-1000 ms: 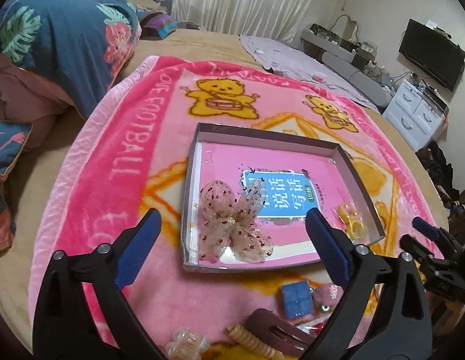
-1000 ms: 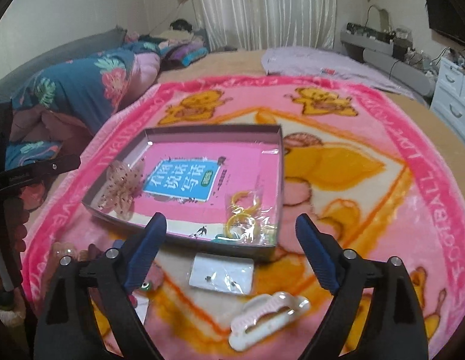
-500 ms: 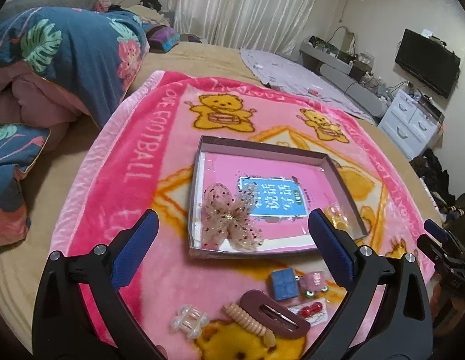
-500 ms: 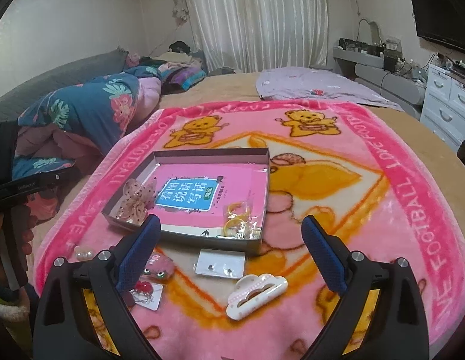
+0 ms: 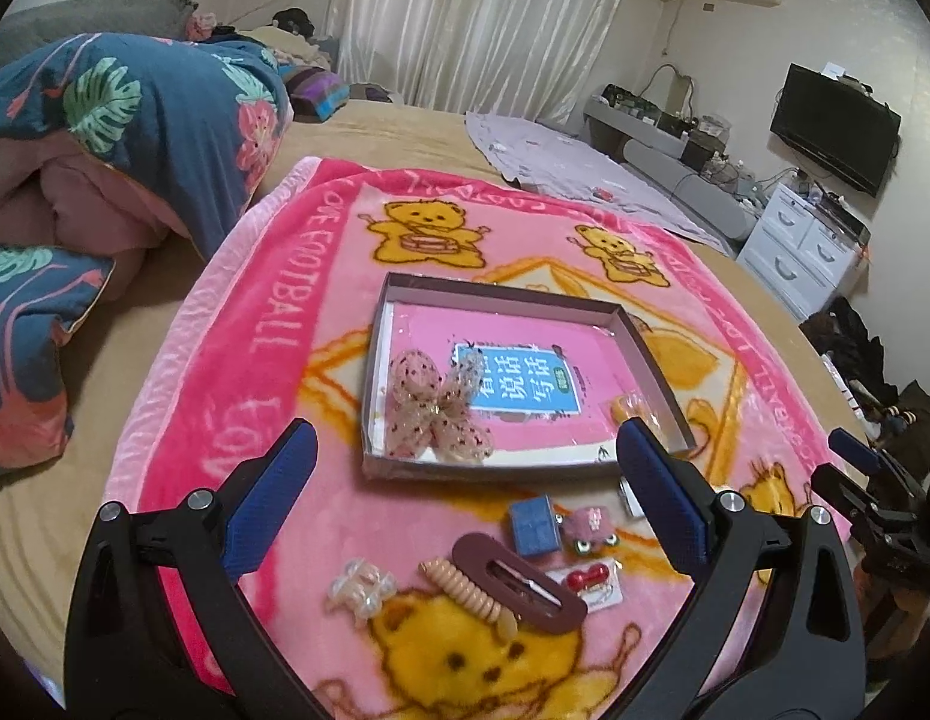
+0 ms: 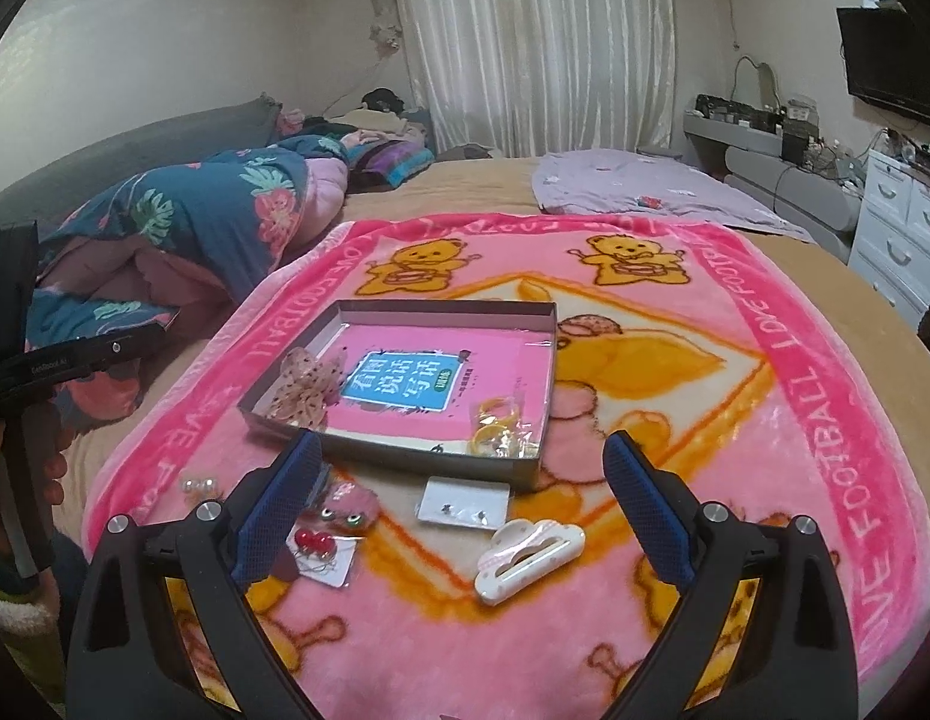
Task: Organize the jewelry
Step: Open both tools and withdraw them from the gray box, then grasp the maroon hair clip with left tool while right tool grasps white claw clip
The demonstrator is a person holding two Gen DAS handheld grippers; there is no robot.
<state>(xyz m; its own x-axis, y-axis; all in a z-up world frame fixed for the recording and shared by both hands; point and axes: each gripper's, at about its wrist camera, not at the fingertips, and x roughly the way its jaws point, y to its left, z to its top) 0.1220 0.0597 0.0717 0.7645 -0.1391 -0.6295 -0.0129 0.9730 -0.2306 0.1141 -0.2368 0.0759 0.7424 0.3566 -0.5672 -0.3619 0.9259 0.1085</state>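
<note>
A shallow grey box lid (image 5: pixel 501 294) (image 6: pixel 399 463) lies on a pink bear blanket (image 5: pixel 273 324). It holds a sheer spotted bow (image 5: pixel 435 411) (image 6: pixel 303 383) and a bag of yellow rings (image 6: pixel 495 423). In front lie a maroon hair clip (image 5: pixel 519 582), a beige spiral tie (image 5: pixel 465 588), a clear claw clip (image 5: pixel 360 585), a blue square piece (image 5: pixel 531 525), a pink clip (image 5: pixel 588 528), red earrings on a card (image 6: pixel 315 546), an earring card (image 6: pixel 462 507) and a white-pink clip (image 6: pixel 528 552). My left gripper (image 5: pixel 462 498) and right gripper (image 6: pixel 465 510) are open and empty, above these items.
A folded floral quilt (image 5: pixel 123 120) lies at the left of the bed. A lilac sheet (image 6: pixel 639 186) lies at the far right. White drawers (image 5: pixel 807 252) and a TV (image 5: pixel 834 126) stand beyond the bed's right edge.
Both grippers have pulled back and risen from the box lid, so more loose items in front of it show. Both stay open and empty.
</note>
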